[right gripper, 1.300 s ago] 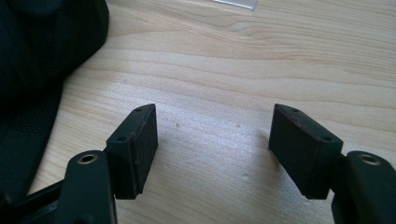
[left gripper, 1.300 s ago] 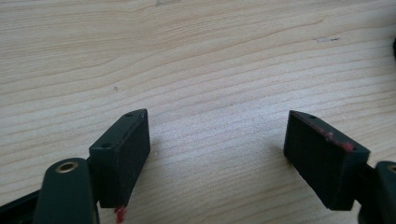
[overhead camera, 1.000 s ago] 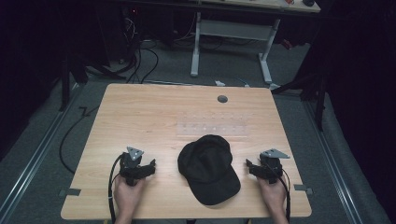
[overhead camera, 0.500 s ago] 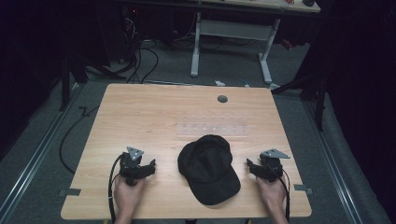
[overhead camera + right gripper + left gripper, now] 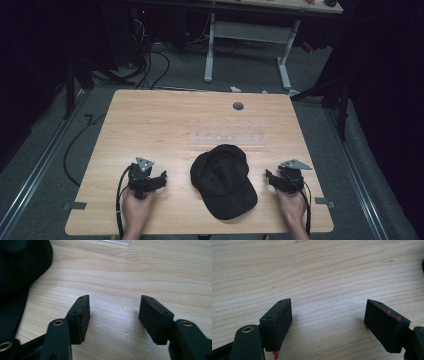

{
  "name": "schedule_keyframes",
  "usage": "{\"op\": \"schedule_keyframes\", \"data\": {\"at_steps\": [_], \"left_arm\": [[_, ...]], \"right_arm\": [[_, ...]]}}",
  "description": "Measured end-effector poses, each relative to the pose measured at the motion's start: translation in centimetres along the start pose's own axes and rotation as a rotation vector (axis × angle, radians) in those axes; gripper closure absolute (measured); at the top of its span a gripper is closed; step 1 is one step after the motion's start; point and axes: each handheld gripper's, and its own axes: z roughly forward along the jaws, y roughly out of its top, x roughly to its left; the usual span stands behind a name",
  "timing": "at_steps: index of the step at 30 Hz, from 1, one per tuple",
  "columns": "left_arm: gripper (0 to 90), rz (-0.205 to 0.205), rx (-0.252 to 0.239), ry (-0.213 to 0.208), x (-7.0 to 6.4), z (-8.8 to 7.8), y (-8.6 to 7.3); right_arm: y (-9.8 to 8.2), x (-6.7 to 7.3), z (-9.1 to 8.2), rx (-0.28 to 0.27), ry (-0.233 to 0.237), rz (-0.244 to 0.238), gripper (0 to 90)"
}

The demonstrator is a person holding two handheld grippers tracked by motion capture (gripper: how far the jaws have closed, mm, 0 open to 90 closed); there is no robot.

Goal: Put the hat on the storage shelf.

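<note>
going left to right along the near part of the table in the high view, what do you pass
left gripper → black cap → right gripper

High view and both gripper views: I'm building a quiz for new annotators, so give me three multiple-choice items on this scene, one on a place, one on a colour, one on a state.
1. Where does the baseball cap lie?
A. between the two grippers
B. at the table's far edge
C. on the floor

2. What colour is the cap?
A. white
B. black
C. red

3. How do the left gripper's jaws stand?
A. shut on the cap
B. shut on nothing
C. open over bare wood

Answers:
1 A: in the high view it sits on the wooden table with the left gripper on one side and the right gripper on the other.
2 B: it is dark all over.
3 C: a wide gap shows bare tabletop between them.
</note>
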Motion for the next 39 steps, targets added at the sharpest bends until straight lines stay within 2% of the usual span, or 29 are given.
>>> {"op": "schedule_keyframes", "data": {"at_steps": [3, 7, 15, 23, 29, 31, 33, 39], "left_arm": [[22.5, 0.0, 0.0, 0.0, 0.0, 0.0, 0.0], [22.5, 0.001, 0.0, 0.001, 0.0, 0.0, 0.0], [22.5, 0.0, 0.0, 0.0, 0.0, 0.0, 0.0], [22.5, 0.001, 0.0, 0.0, 0.0, 0.0, 0.0], [22.4, 0.001, 0.0, 0.0, 0.0, 0.0, 0.0], [22.5, 0.001, 0.0, 0.0, 0.0, 0.0, 0.0], [22.5, 0.001, 0.0, 0.0, 0.0, 0.0, 0.0], [22.4, 0.001, 0.0, 0.0, 0.0, 0.0, 0.0]], "right_arm": [[0.0, -0.3, -0.4, -0.007, 0.022, 0.024, 48.9], [0.1, -0.2, -1.0, -0.015, 0.032, 0.018, 50.5], [0.1, 0.3, -2.3, -0.043, 0.091, 0.008, 53.4], [1.4, 1.5, -3.7, -0.088, 0.165, -0.031, 55.0], [2.2, 2.4, -3.8, -0.085, 0.201, -0.052, 56.8], [2.5, 2.6, -3.6, -0.084, 0.212, -0.066, 57.5], [3.2, 3.1, -3.5, -0.086, 0.231, -0.1, 58.0], [4.5, 3.9, -3.6, -0.103, 0.265, -0.132, 57.8]]}}
